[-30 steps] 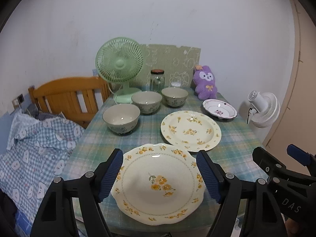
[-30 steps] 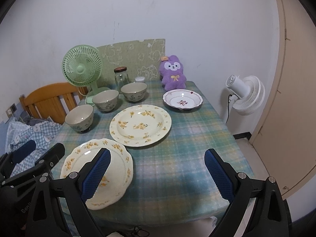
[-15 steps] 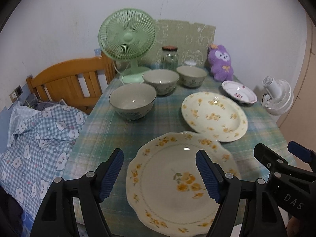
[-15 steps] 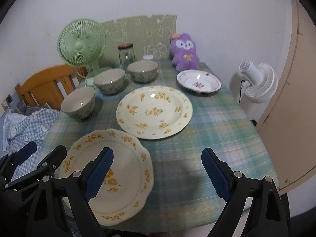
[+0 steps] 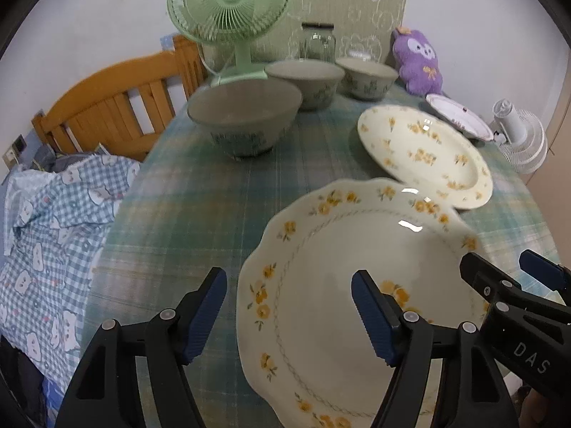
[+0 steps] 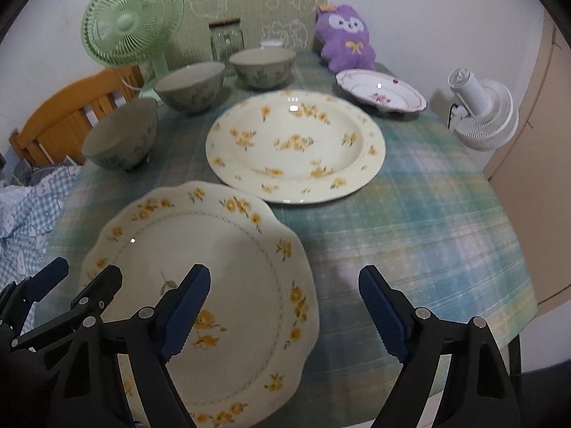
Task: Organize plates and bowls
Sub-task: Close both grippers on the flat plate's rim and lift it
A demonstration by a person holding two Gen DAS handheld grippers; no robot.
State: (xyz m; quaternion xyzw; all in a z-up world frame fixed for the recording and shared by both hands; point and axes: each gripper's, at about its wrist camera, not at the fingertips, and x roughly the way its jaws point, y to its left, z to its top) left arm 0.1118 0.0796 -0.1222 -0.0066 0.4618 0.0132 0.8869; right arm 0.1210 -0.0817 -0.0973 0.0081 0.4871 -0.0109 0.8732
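Plates and bowls sit unstacked on the checked table as your left gripper and right gripper, both wide and empty, straddle opposite rims of the nearest scalloped plate, neither noticeably nearer.

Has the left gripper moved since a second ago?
Yes. The left gripper has come forward and down toward the table: the green fan and the nearest bowl now loom larger and nearer.
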